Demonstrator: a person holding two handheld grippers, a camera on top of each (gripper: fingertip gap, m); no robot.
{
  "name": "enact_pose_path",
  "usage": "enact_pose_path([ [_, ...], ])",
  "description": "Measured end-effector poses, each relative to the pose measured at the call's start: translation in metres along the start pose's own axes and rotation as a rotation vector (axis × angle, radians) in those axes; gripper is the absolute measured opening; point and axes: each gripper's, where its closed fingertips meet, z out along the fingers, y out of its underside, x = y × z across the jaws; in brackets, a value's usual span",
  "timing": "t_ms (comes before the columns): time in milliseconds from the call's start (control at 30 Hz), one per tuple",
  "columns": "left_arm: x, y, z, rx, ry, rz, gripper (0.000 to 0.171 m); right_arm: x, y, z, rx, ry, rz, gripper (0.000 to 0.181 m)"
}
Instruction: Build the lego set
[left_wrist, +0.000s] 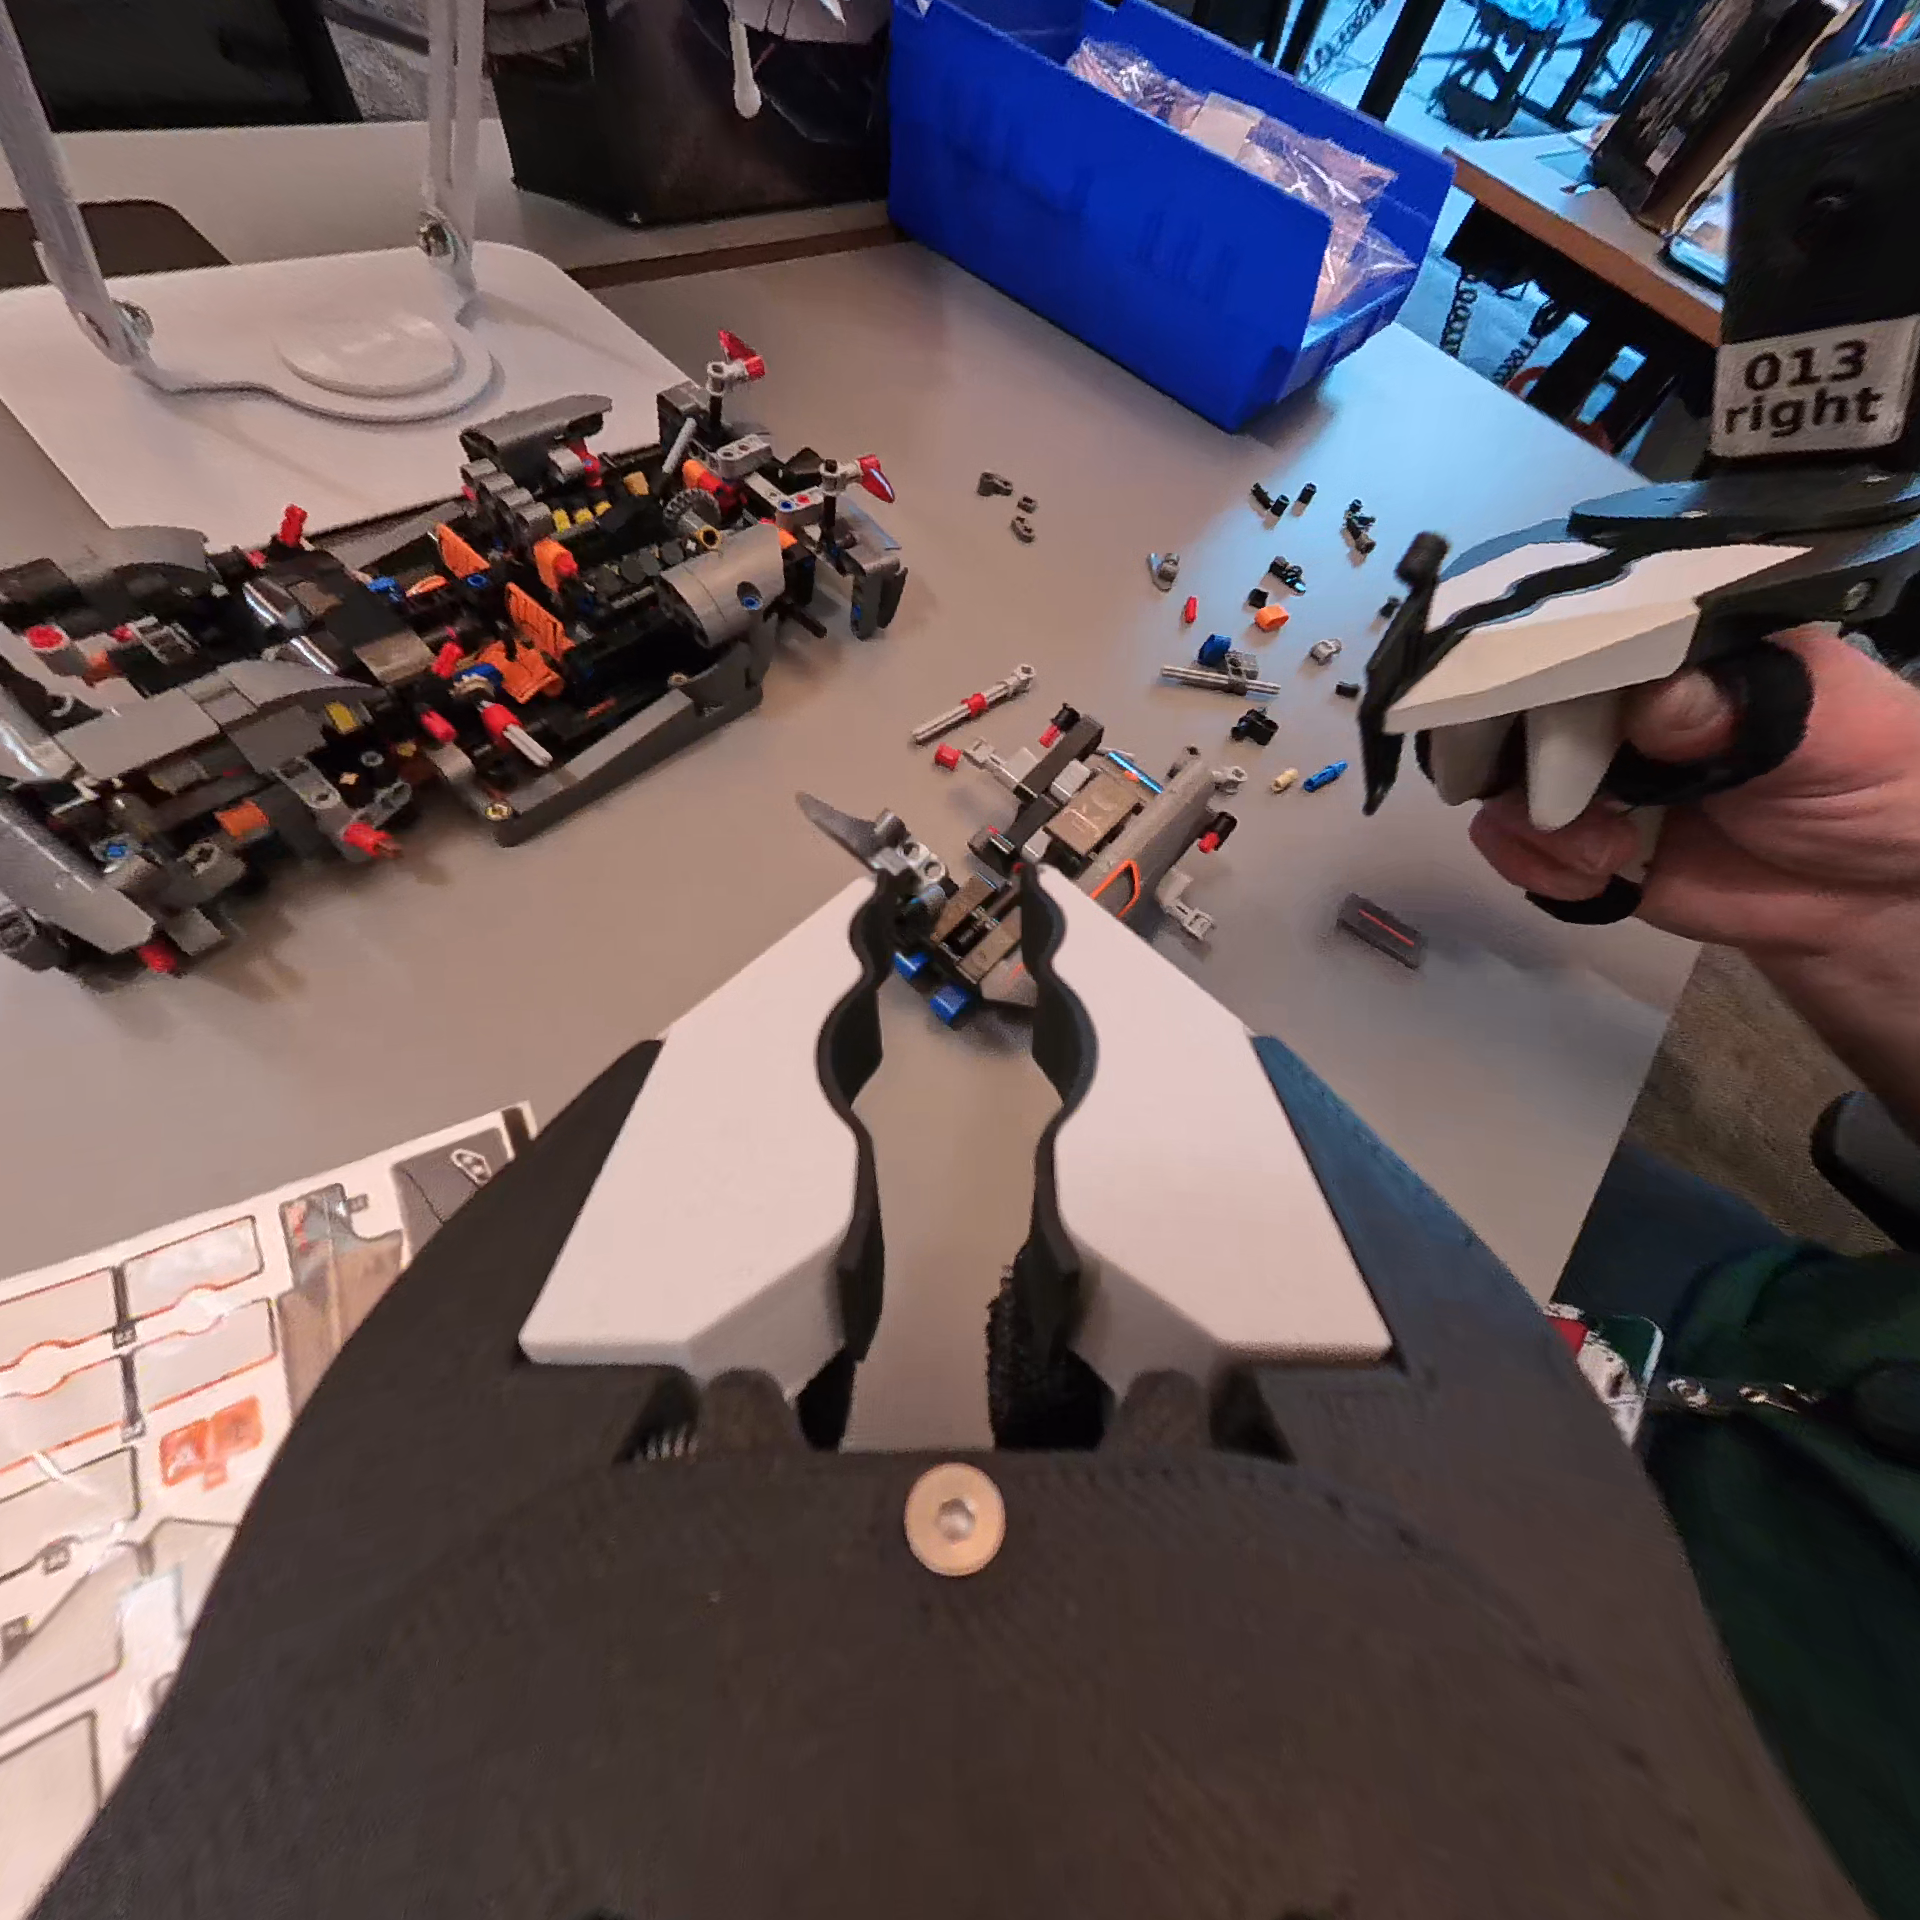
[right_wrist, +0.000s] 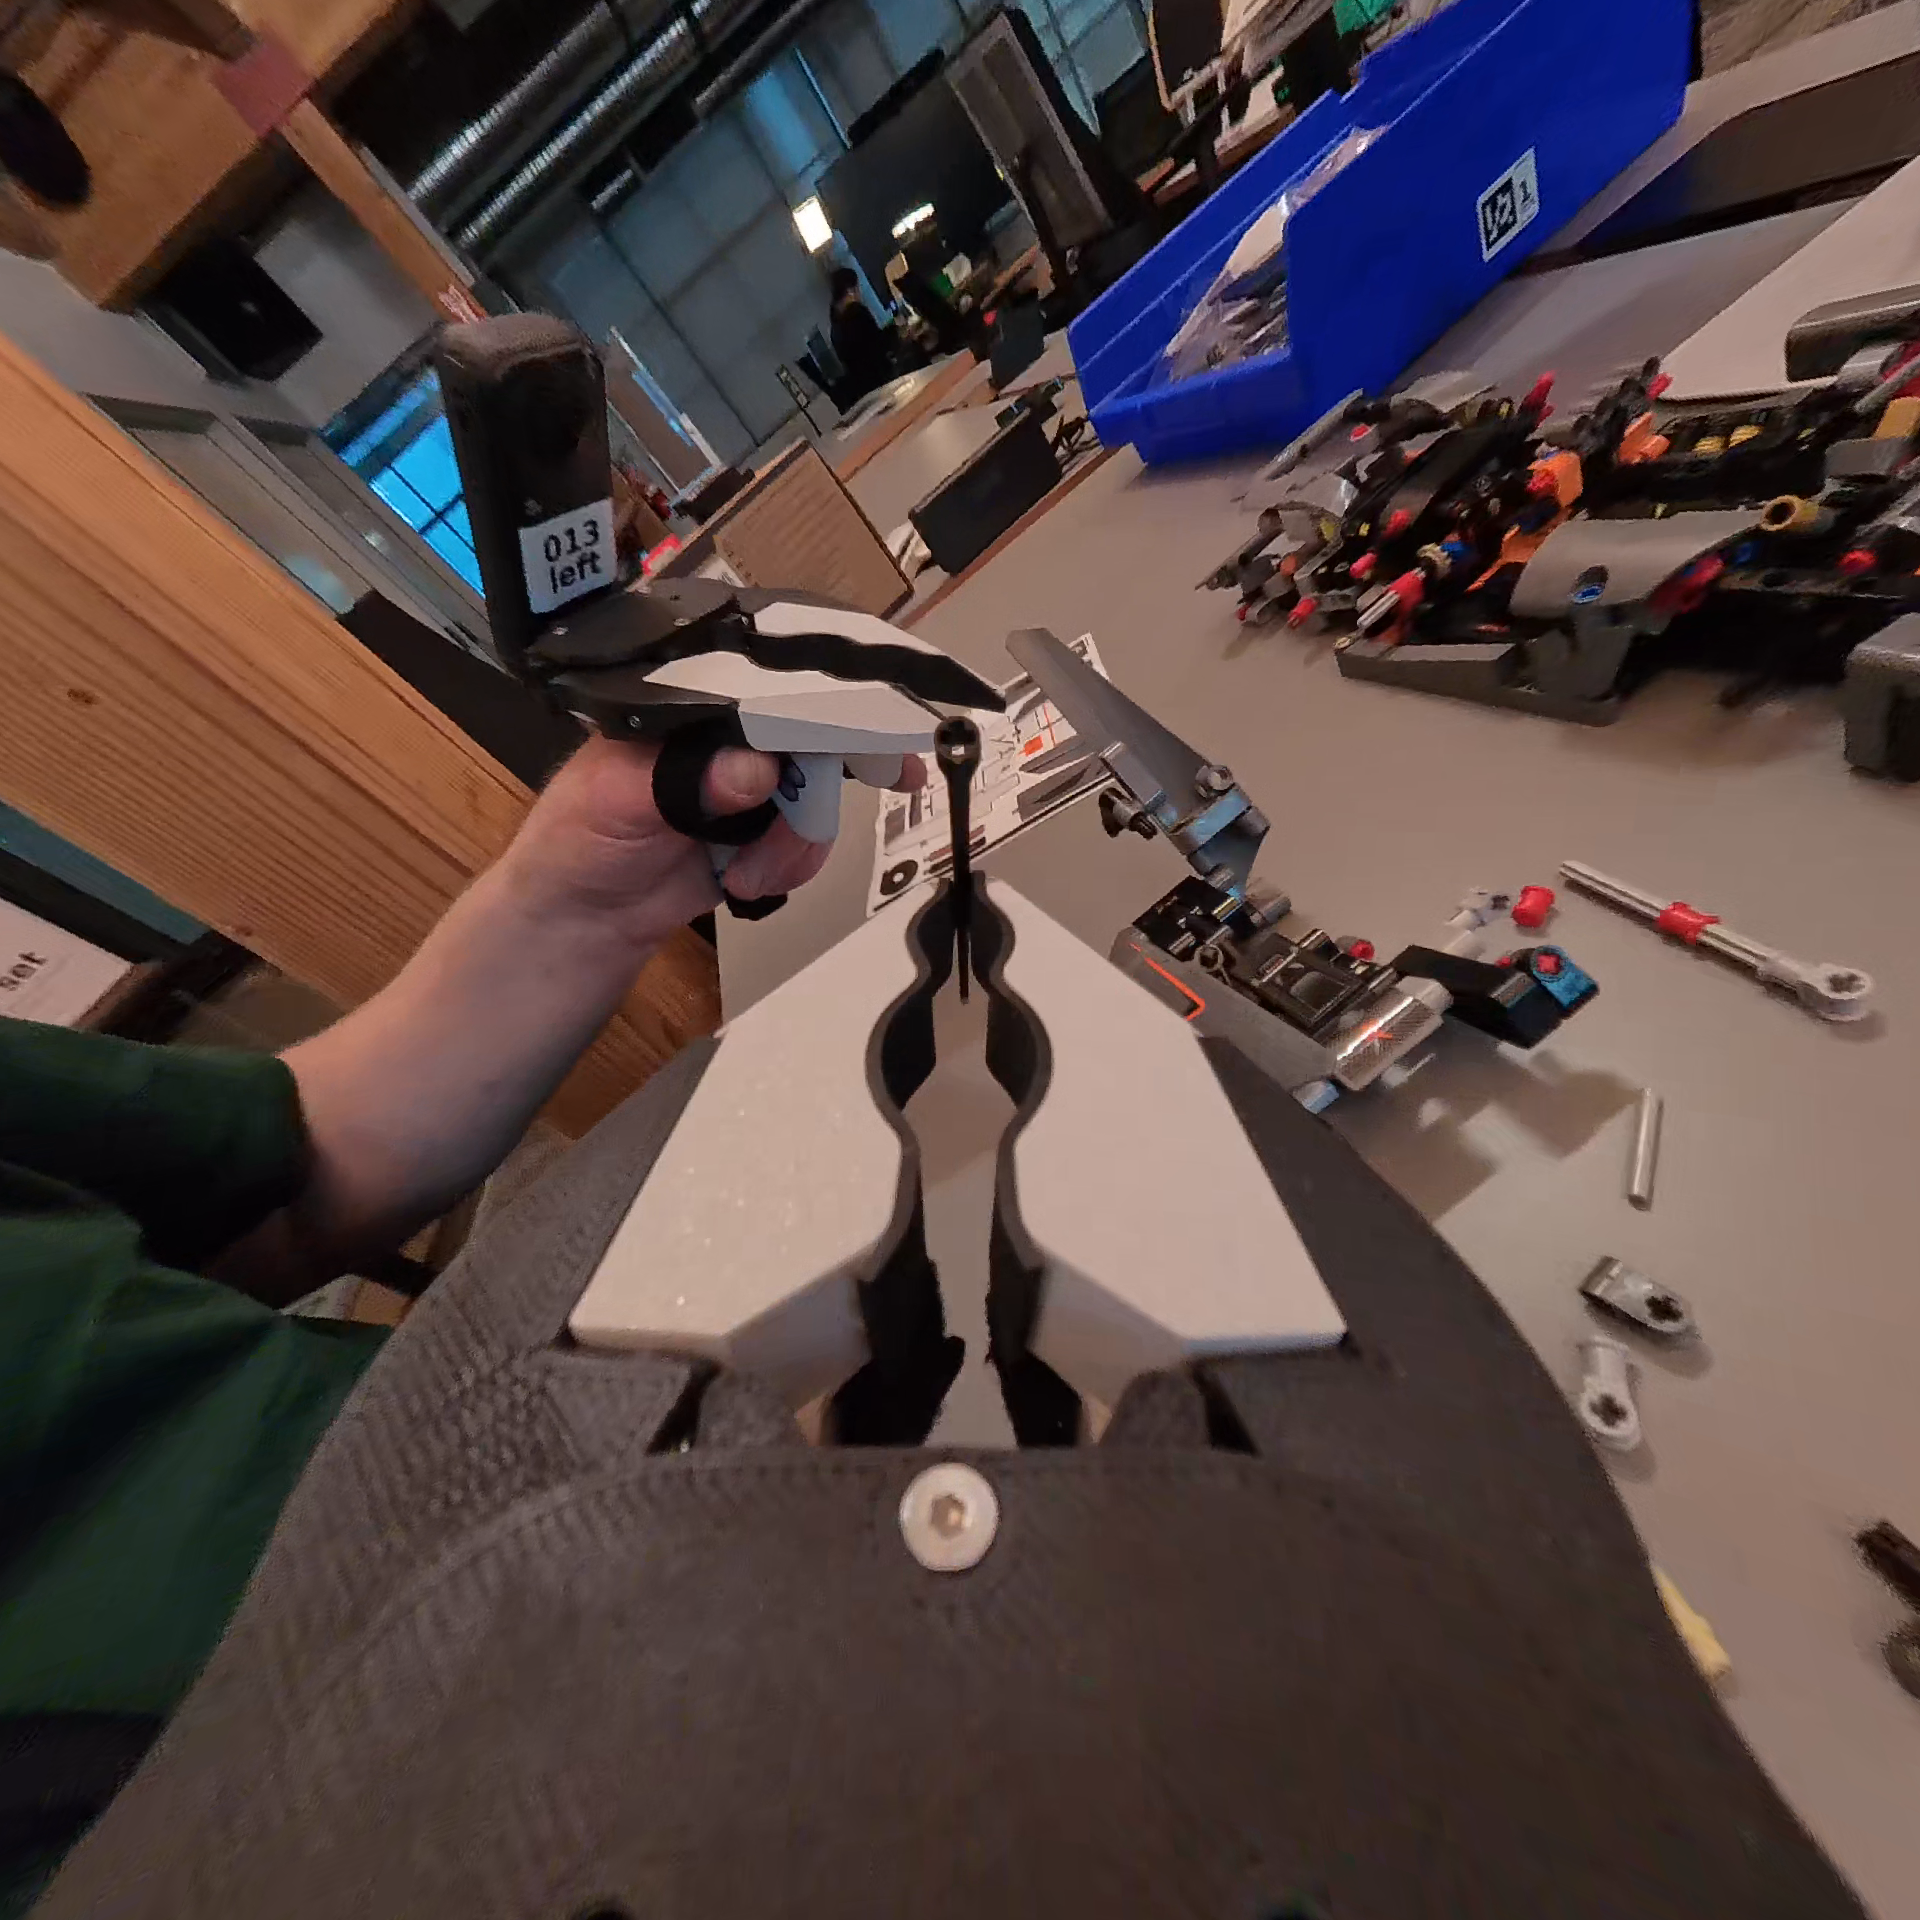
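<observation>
The right gripper (right_wrist: 961, 914) is clenched on a thin black Technic link (right_wrist: 958, 831). It pinches the link's lower end at the very fingertips, so the ringed end stands up clear of them. The left gripper (left_wrist: 956, 904) is released, its jaws parted with nothing between them, and it is held in the air above the table (left_wrist: 623, 987). The sub-assembly (right_wrist: 1299, 977) seen through its gap lies on the table beyond, untouched.

That small dark sub-assembly sits near the table's front edge, about midway along it, with a grey wing panel (right_wrist: 1101, 707) hinged upward at one end. The big car chassis (left_wrist: 416, 644) lies toward the left side. Loose pins and connectors (left_wrist: 1278, 582) are scattered toward the right edge, and a grey axle with a red bush (left_wrist: 971, 707) lies between the chassis and the sub-assembly. A blue bin (left_wrist: 1091, 208) stands at the far edge, and a sticker sheet (left_wrist: 156, 1351) lies at the front left corner.

The link looks light, stiff and slick, so it will probably twist in a tip pinch if pushed off-axis. The sub-assembly is likely light enough to slide, so it should be held by its solid black body, not by the wing panel, which would swing or pop off.

There is bare table just in front of the chassis. The front edge is close, so a nudged part could go over it.
</observation>
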Motion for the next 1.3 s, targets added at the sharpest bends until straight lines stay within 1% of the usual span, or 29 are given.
enact_pose_path([
  [100,0.000,0.007,-0.002,-0.009,-0.002,0.001,0.021,-0.004,0.005,0.011,-0.029,0.018,-0.033,0.000],
  [233,0.009,0.008,-0.005,-0.001,0.045,-0.005,0.020,-0.010,0.003,0.019,-0.036,0.016,-0.047,0.000],
  [333,0.034,-0.005,-0.006,0.068,0.152,-0.008,0.019,-0.018,0.002,0.025,-0.044,0.003,-0.116,0.000],
  [433,0.062,-0.014,-0.001,0.100,0.238,0.062,0.023,-0.030,-0.002,0.032,-0.049,-0.004,-0.202,0.000],
  [467,0.070,-0.016,0.001,0.104,0.262,0.084,0.020,-0.031,-0.007,0.031,-0.032,0.004,-0.206,0.000],
  [500,0.074,-0.020,0.001,0.131,0.278,0.091,0.021,-0.035,-0.013,0.030,-0.001,-0.010,-0.210,0.000],
  [600,0.084,-0.030,-0.001,0.183,0.373,0.060,0.016,-0.043,-0.022,0.025,0.034,-0.071,-0.178,0.000],
  [700,0.085,-0.037,-0.001,0.220,0.405,0.043,0.022,-0.044,-0.030,0.020,0.071,-0.097,-0.150,0.000],
  [800,0.097,-0.040,0.002,0.229,0.455,0.040,0.023,-0.045,-0.036,0.016,0.106,-0.139,-0.118,0.000],
  [867,0.101,-0.042,0.006,0.237,0.470,0.033,0.017,-0.048,-0.038,0.015,0.119,-0.183,-0.085,0.000],
  [900,0.103,-0.045,0.006,0.255,0.481,0.027,0.011,-0.049,-0.040,0.014,0.130,-0.196,-0.077,0.000],
  [967,0.107,-0.051,0.004,0.287,0.528,0.007,0.003,-0.050,-0.043,0.012,0.154,-0.215,-0.076,0.000],
  [1100,0.110,-0.055,0.006,0.310,0.545,0.033,0.000,-0.051,-0.046,0.008,0.171,-0.251,-0.068,0.000],
  [1233,0.109,-0.054,0.009,0.269,0.523,0.090,0.000,-0.048,-0.046,0.006,0.157,-0.254,-0.103,0.002],
  [1300,0.107,-0.055,0.012,0.250,0.507,0.110,0.000,-0.047,-0.049,0.004,0.152,-0.267,-0.107,0.007],
])
